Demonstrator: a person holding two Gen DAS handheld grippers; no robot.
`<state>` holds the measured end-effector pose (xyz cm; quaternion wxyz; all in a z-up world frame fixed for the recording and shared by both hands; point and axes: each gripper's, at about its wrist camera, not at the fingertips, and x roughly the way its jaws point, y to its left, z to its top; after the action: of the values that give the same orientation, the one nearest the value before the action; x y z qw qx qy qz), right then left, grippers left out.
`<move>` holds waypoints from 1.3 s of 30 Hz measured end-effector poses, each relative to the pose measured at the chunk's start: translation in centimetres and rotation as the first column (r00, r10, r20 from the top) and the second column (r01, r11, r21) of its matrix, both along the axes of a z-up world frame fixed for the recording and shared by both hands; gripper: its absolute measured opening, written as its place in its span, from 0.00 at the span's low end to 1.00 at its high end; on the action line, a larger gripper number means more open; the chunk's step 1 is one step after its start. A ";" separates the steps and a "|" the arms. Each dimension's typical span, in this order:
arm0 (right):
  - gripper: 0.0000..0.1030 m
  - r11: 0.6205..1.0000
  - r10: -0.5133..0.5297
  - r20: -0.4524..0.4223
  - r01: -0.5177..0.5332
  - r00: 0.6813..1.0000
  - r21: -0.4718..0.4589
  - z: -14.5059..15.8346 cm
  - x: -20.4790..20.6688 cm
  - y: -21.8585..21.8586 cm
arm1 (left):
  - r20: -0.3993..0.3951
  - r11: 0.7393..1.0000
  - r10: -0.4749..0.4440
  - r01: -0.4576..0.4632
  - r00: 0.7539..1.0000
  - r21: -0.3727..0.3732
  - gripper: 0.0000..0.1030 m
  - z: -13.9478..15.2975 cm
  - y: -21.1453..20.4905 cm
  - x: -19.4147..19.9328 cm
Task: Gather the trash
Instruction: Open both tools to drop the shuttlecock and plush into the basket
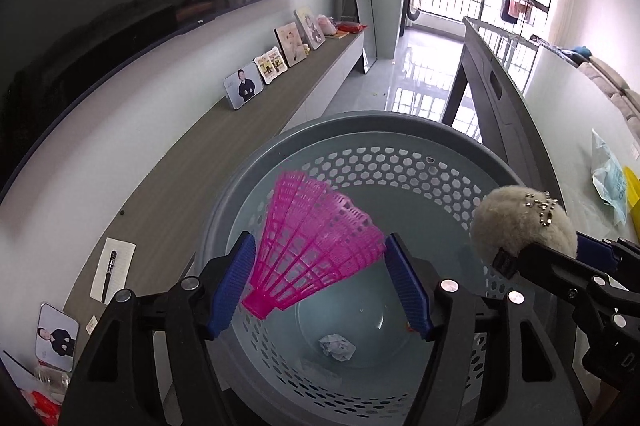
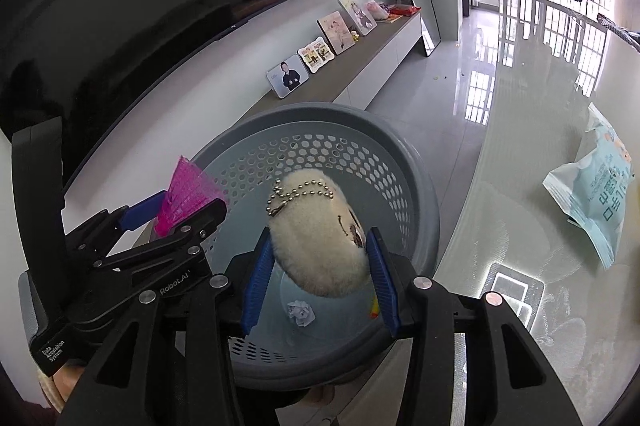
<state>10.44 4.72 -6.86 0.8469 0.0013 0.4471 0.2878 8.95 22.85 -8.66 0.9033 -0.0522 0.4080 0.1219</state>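
A grey perforated trash basket (image 1: 400, 129) stands on the floor below both grippers; it also shows in the right wrist view (image 2: 424, 185). My left gripper (image 1: 320, 278) is shut on a pink plastic shuttlecock (image 1: 316, 242) and holds it over the basket opening. My right gripper (image 2: 318, 274) is shut on a cream plush keychain (image 2: 320, 242) with a bead chain, also above the basket. A crumpled white paper ball (image 1: 337, 346) lies on the basket bottom, seen too in the right wrist view (image 2: 301, 312).
A glass table (image 2: 540, 185) to the right carries a light blue snack bag (image 2: 592, 201). A long low cabinet (image 1: 224, 153) along the left wall holds photo frames (image 1: 243, 86), a notepad and a pen (image 1: 109, 276). A TV hangs above it.
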 end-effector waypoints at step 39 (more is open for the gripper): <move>0.54 0.996 -0.026 -0.074 0.032 0.997 0.082 -0.5 0.9 -1.4 | 0.017 0.994 0.107 -0.107 0.994 -0.025 0.82 2.2 3.1 -2.2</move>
<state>11.33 3.29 -7.36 0.8335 0.0536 0.4650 0.2936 6.74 25.95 -6.43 0.8984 -0.0857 0.3979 0.1649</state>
